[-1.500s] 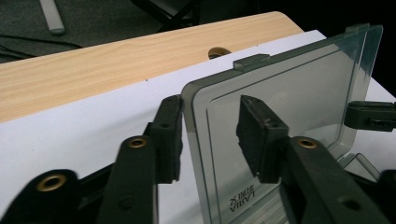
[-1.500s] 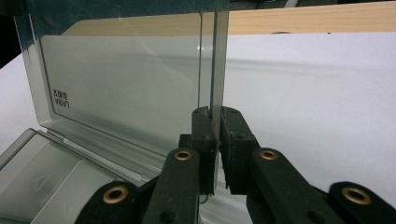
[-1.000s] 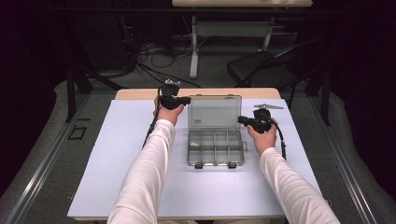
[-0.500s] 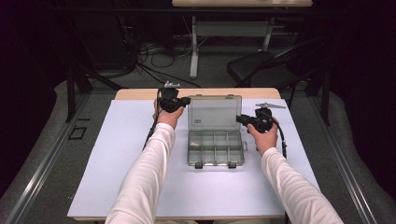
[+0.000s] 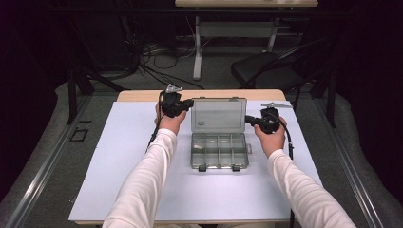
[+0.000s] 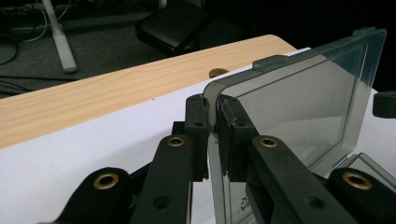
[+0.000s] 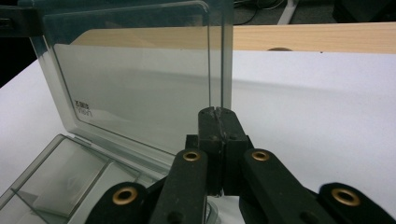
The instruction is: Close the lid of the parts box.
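Note:
A clear plastic compartment box lies open on the white board, its lid standing upright at the back. My left gripper is shut on the lid's left edge, with the rim pinched between its pads. My right gripper sits at the lid's right edge. Its jaws have just been closing, and its pads now meet with nothing visible between them. The lid's edge rises just beyond the tips.
The white board covers a wooden table whose far strip shows behind the box. A dark chair and floor cables stand beyond the table. The person's white sleeves flank the box on both sides.

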The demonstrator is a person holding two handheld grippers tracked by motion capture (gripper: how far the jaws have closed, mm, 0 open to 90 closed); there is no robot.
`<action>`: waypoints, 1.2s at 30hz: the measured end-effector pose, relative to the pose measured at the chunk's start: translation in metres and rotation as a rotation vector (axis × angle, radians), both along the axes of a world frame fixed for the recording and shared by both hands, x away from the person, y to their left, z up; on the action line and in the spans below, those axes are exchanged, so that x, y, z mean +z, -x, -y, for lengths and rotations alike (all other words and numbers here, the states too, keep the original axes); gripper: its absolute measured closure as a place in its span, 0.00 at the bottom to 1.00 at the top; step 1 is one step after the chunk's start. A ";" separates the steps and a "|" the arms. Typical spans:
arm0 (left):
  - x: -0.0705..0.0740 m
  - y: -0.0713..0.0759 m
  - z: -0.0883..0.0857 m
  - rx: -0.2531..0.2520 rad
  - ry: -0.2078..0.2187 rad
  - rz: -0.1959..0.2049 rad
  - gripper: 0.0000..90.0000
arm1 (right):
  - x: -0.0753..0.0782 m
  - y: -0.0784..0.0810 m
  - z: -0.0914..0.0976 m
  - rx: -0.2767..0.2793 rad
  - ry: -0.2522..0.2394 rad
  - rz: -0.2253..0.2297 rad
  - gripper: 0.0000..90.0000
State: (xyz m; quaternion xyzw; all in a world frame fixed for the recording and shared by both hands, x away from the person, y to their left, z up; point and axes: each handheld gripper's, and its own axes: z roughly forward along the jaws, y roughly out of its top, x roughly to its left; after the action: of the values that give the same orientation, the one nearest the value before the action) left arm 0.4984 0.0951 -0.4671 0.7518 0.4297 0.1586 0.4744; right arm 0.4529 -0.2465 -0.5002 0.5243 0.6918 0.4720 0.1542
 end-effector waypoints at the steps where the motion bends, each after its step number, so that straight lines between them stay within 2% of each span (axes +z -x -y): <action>1: 0.001 0.001 -0.001 -0.007 -0.004 -0.004 0.92 | 0.001 0.000 -0.001 0.003 0.000 0.001 1.00; 7: 0.001 0.003 -0.001 -0.008 -0.002 0.006 0.92 | 0.012 -0.002 -0.005 0.022 0.010 -0.018 1.00; 13: -0.001 0.006 -0.001 0.004 0.022 0.020 0.93 | 0.022 -0.002 -0.011 0.028 0.029 -0.022 1.00; 17: 0.000 0.009 -0.002 -0.005 0.016 0.027 0.93 | 0.030 -0.004 -0.013 0.029 0.041 -0.026 1.00; 26: -0.002 0.016 -0.001 0.005 0.021 0.063 0.93 | 0.057 -0.008 -0.021 0.042 0.052 -0.022 1.00; 32: -0.001 0.018 -0.001 0.004 0.011 0.070 0.93 | 0.076 -0.016 -0.027 0.034 0.061 -0.007 1.00; 36: -0.002 0.018 0.000 0.008 0.017 0.079 0.93 | 0.087 -0.024 -0.033 0.027 0.088 -0.008 1.00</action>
State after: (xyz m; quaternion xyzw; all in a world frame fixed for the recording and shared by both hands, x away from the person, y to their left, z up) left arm 0.4801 0.0955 -0.4693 0.7393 0.4148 0.1864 0.4966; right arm 0.4772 -0.2140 -0.4129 0.5096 0.7196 0.4410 0.1676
